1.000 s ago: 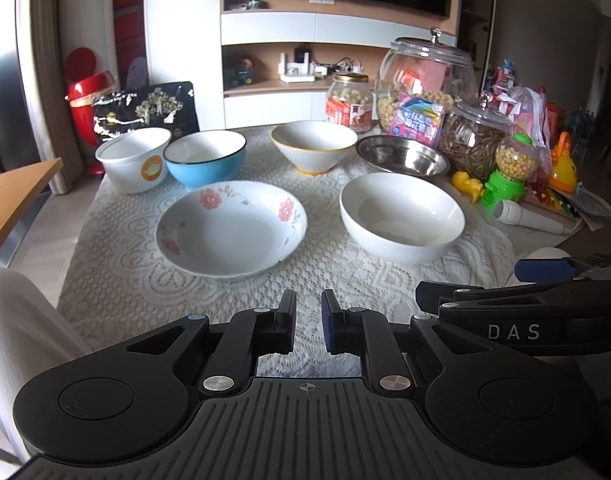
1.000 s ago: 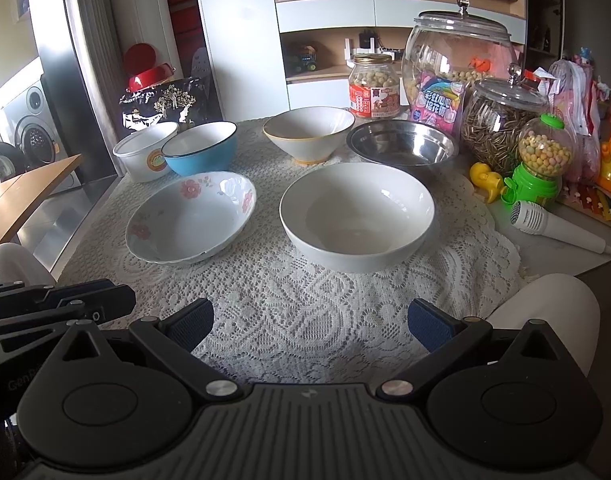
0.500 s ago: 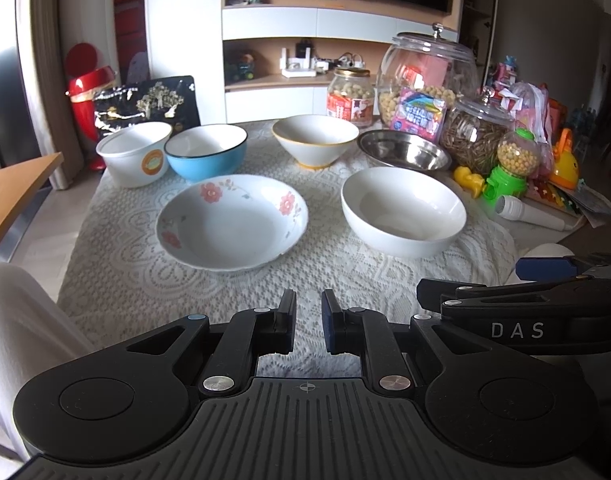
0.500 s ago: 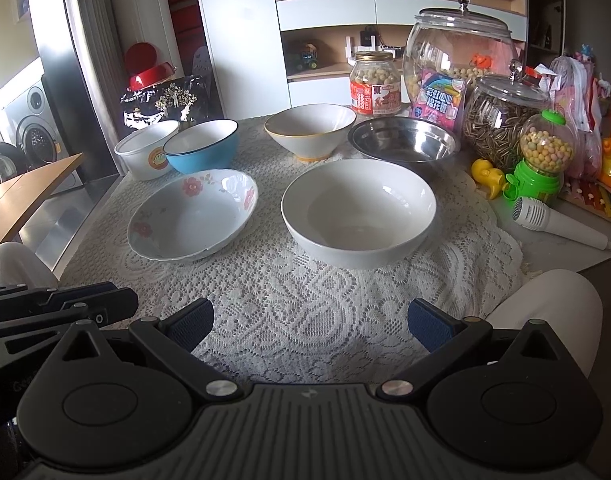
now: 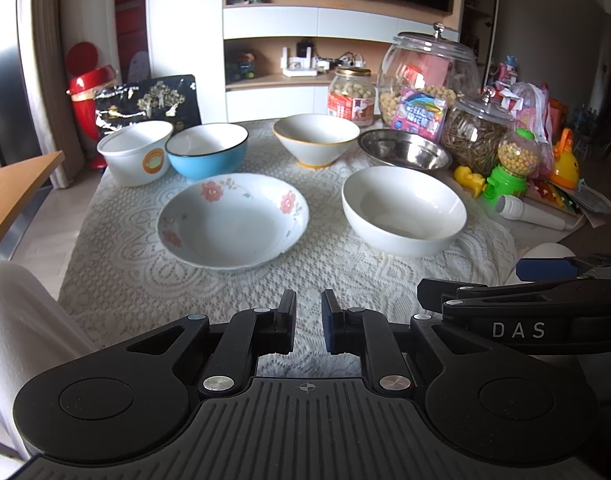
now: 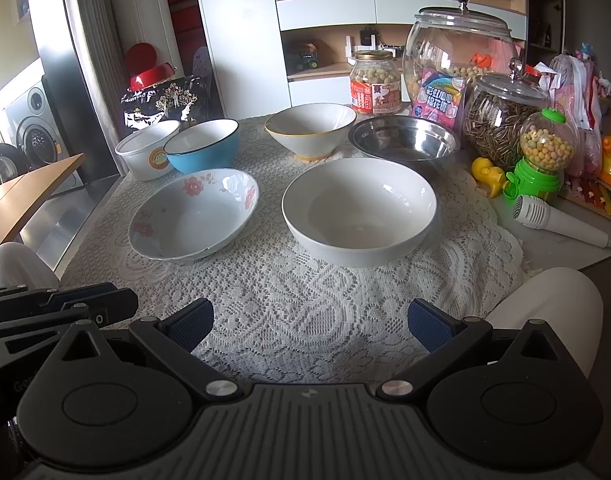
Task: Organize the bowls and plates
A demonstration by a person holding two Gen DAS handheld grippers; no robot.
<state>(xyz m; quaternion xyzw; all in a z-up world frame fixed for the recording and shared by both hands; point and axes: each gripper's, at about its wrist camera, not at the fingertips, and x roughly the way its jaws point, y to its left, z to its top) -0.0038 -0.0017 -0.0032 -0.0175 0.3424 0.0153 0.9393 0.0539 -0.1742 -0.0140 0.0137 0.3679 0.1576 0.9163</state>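
Observation:
On the lace-covered table, a flowered shallow bowl (image 5: 233,220) (image 6: 195,212) lies front left and a plain white bowl (image 5: 403,210) (image 6: 359,208) front right. Behind them stand a white cup-bowl with an orange badge (image 5: 135,152) (image 6: 147,148), a blue bowl (image 5: 207,150) (image 6: 203,144), a yellow-rimmed white bowl (image 5: 315,138) (image 6: 311,128) and a steel bowl (image 5: 403,148) (image 6: 403,138). My left gripper (image 5: 308,322) hovers shut and empty at the near edge, short of the flowered bowl. My right gripper (image 6: 310,324) stands open and empty before the plain white bowl.
Glass jars of snacks (image 6: 459,52), a green candy dispenser (image 6: 541,152), a yellow duck toy (image 6: 487,174) and a white toy microphone (image 6: 553,220) crowd the table's right side. A wooden tabletop (image 5: 13,188) lies left. A person's knees in light trousers (image 6: 545,304) flank the near edge.

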